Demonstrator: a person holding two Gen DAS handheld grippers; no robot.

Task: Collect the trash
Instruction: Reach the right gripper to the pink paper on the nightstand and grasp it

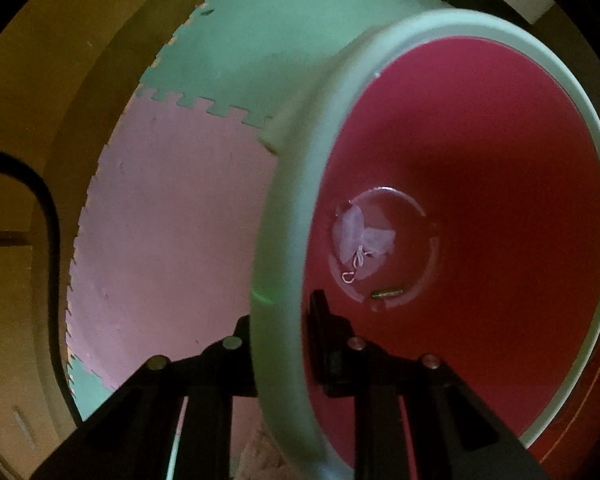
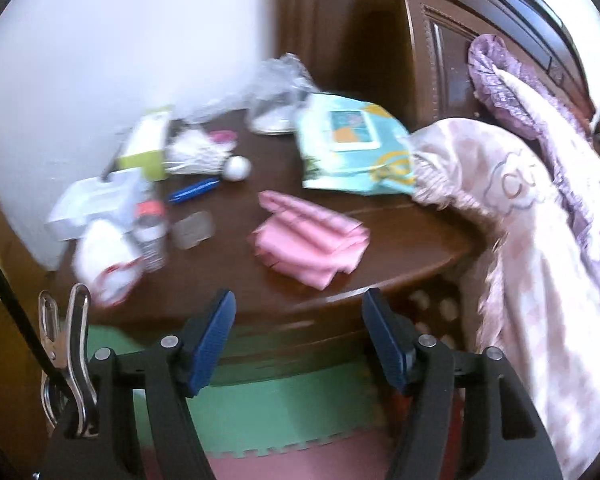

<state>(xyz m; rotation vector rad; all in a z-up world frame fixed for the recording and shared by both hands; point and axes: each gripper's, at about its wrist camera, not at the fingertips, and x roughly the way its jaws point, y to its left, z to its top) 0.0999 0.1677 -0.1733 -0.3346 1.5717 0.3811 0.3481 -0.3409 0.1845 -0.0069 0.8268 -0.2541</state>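
My left gripper (image 1: pixel 283 320) is shut on the pale green rim (image 1: pixel 283 248) of a trash bin with a red inside (image 1: pixel 480 160). One finger is outside the rim and one inside. A pale crumpled wrapper (image 1: pixel 360 240) lies on the bin's bottom. My right gripper (image 2: pixel 297 320) is open and empty, in front of a dark wooden bedside table (image 2: pixel 400 248). On the table lie a pink cloth (image 2: pixel 308 240), a wet-wipes pack (image 2: pixel 352 148), a white crumpled item (image 2: pixel 107 260), a small bottle (image 2: pixel 151 232), clear plastic wrap (image 2: pixel 275 80) and other small items.
Green and pink foam floor tiles (image 1: pixel 171 220) lie under the bin and below the table (image 2: pixel 259 404). A pink and purple quilt (image 2: pixel 540 220) hangs at the table's right. A white wall (image 2: pixel 119 40) is behind the table. A metal clip (image 2: pixel 67 340) hangs at my right gripper's left.
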